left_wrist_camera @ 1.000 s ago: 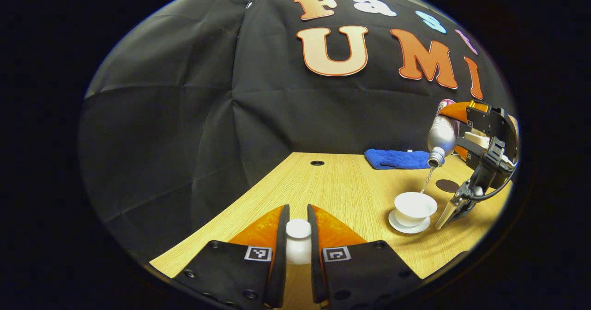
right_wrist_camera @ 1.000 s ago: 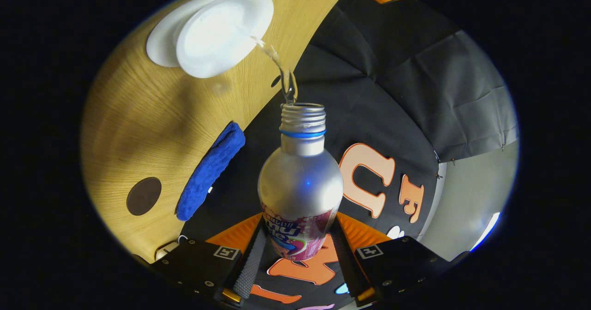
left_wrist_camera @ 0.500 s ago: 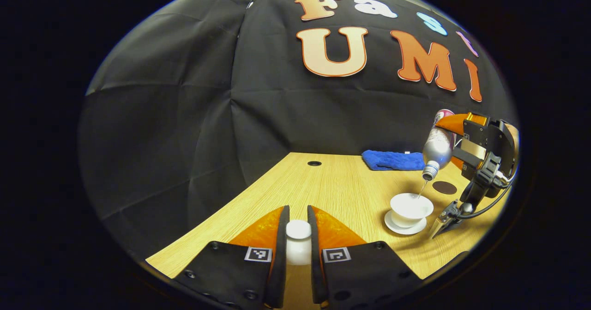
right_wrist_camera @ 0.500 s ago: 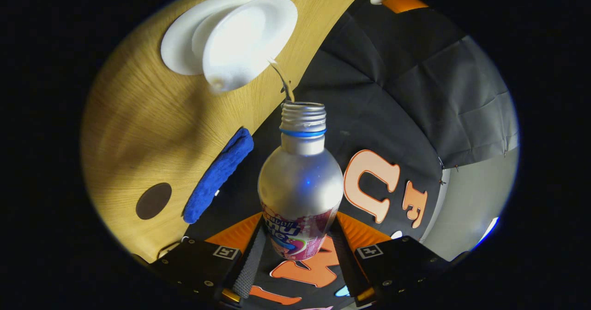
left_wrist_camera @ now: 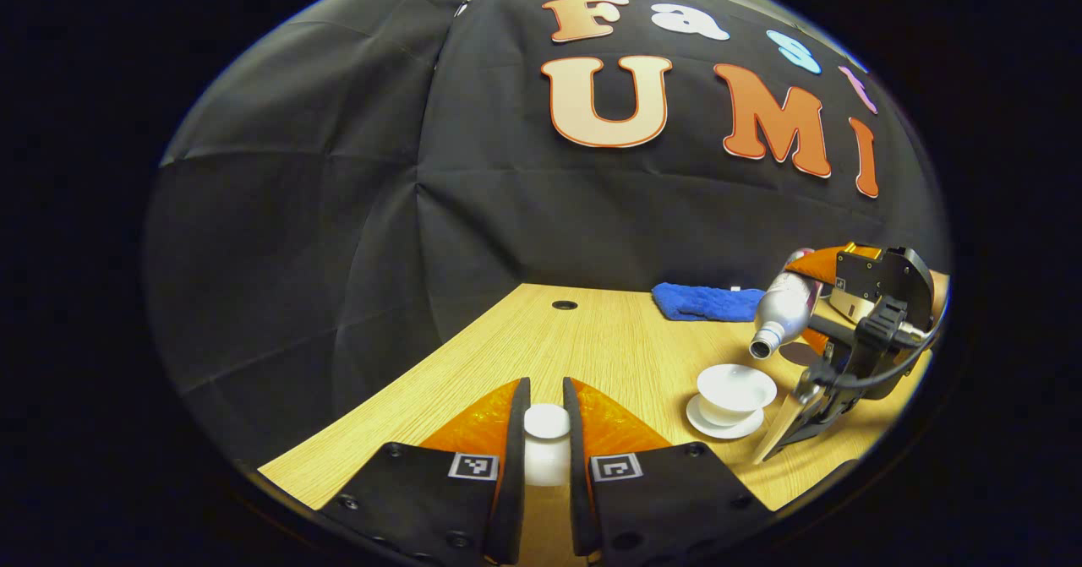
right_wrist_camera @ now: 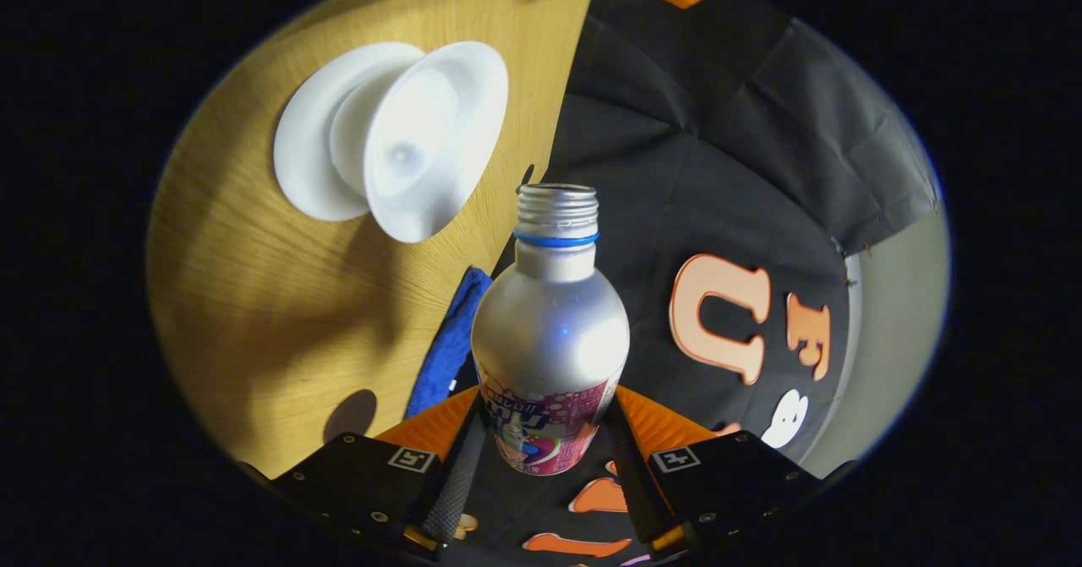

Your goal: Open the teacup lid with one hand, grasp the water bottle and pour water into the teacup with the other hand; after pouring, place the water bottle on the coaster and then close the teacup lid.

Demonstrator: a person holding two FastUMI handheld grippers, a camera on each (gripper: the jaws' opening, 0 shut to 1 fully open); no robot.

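Left gripper low at the near edge of the desk, jaws clenched on the small white knob of the teacup lid, lid held up off the desk and well apart from the cup. Over on the right side in the left gripper view, white teacup open, sitting on its white saucer on the desk. Just beyond it, right gripper up in the air, jaws grasping the water bottle by its lower body. Bottle tilted, silver, no cap, mouth pointing down and left, hanging above and a little right of the cup, not touching it. No water seen falling from the mouth. In the right gripper view, same water bottle squeezed between both fingers of the right gripper, open threaded neck pointing away, teacup and saucer past the neck on the wood. Brown round coaster flat on the desk, bare, near the gripper. Blue cloth lying at the far side of the desk against the black wall. Small dark hole in the desk at the far left.
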